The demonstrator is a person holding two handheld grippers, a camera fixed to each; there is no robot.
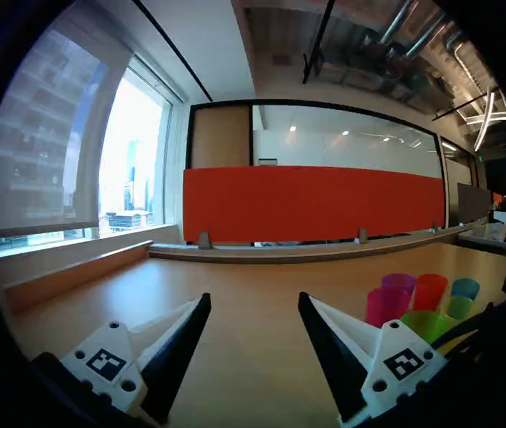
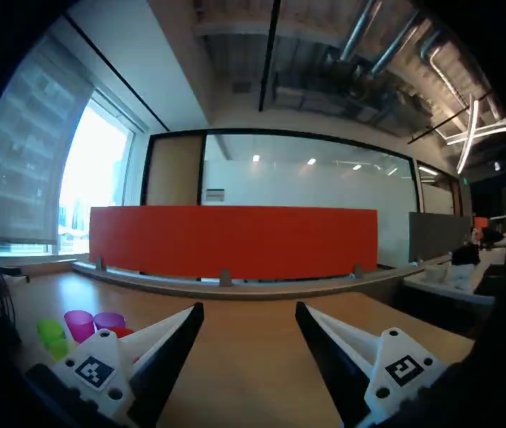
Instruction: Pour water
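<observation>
Several plastic cups (image 1: pixel 388 305) clustered on the wooden table (image 1: pixel 253 357), at the lower right of the left gripper view, just past the right-hand finger. All upright, mouths up, long axes vertical; magenta, purple, orange, blue and green among them. Spread wide on the left gripper (image 1: pixel 254 296), fingers with nothing between them, above bare tabletop. Likewise spread and holding nothing on the right gripper (image 2: pixel 249 305). In the right gripper view, same cups at lower left, partly hidden behind the left-hand finger. Beyond, an orange partition (image 1: pixel 310 203) along the table's far edge.
</observation>
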